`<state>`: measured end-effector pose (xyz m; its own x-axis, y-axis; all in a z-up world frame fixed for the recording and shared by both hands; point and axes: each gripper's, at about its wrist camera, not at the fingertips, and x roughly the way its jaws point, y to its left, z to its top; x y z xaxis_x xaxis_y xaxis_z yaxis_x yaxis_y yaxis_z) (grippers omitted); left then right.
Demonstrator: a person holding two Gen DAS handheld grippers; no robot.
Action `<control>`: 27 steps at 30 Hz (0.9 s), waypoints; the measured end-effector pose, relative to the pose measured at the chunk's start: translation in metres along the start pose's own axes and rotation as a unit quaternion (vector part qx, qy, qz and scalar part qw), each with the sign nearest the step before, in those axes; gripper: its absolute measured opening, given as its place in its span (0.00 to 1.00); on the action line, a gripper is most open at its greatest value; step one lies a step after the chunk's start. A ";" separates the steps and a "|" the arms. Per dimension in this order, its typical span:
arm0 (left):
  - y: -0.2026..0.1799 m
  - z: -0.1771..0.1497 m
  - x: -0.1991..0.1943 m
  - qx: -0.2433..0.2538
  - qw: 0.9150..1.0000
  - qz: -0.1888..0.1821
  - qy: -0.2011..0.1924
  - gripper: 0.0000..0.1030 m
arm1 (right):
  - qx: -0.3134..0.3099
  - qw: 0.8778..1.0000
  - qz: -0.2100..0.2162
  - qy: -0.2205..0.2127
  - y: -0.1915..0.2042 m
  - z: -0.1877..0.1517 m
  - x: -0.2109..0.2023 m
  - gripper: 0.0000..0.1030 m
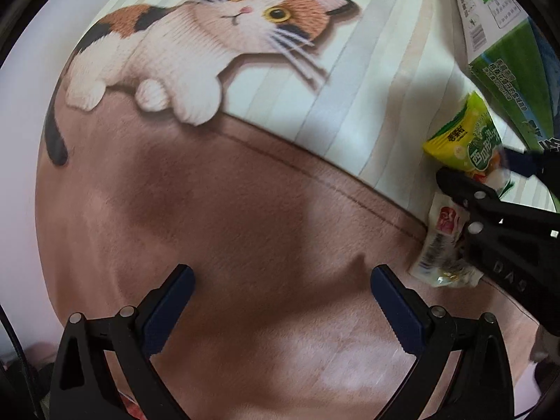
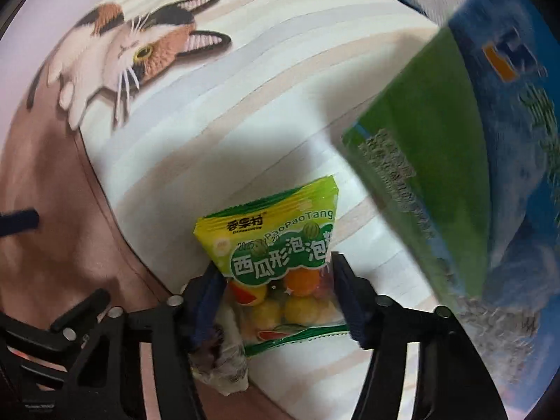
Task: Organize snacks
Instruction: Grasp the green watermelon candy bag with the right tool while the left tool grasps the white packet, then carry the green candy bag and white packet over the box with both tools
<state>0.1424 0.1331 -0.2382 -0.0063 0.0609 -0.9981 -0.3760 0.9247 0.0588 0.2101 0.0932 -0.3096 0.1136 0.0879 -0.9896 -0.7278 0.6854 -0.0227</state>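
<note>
Barely begun. Right tool (image 2: 278, 288) closed on the candy bag (image 2: 276, 255); left tool (image 1: 281, 301) wide open, holding nothing. White packet (image 1: 442, 241) and green box (image 2: 420, 161) still waiting on the cat blanket (image 1: 245, 210).

Soft cat-print blanket (image 1: 217, 52) — cream stripes above, brown plush below — evenly lit.

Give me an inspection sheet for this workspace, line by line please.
Surface: cat-print blanket, brown and striped.
Job's things: yellow-green candy packet; white snack packet beside it; green and blue carton close by.
Clutter: nothing seen.
Grippers: left gripper open over bare blanket; right gripper closed on the candy packet's sides.
Cables: nothing seen.
Surroundings: pale surface beyond the blanket's edge, too blurred to identify.
</note>
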 end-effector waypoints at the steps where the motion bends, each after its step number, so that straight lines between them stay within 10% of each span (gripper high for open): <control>1: 0.002 -0.003 -0.002 -0.003 1.000 -0.003 0.003 1.00 | 0.021 1.000 0.014 0.002 -0.003 -0.002 -0.001 0.53; 8: -0.002 -0.024 -0.015 -0.035 0.995 -0.081 0.045 1.00 | 0.199 0.978 0.057 0.024 -0.059 -0.057 -0.014 0.53; 15: -0.031 -0.014 -0.002 -0.086 0.973 -0.186 0.106 1.00 | 0.285 0.956 0.054 0.048 -0.100 -0.113 -0.019 0.53; 27: -0.071 0.027 0.030 -0.024 0.981 -0.159 0.112 0.58 | 0.333 0.940 0.057 0.049 -0.119 -0.156 -0.002 0.53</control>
<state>0.1940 0.0795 -0.2720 -0.0830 -0.3160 -0.9451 -0.4350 0.8648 -0.2510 0.1906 -0.1015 -0.3268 -0.0254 0.1433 -0.9893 -0.1431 0.9789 0.1455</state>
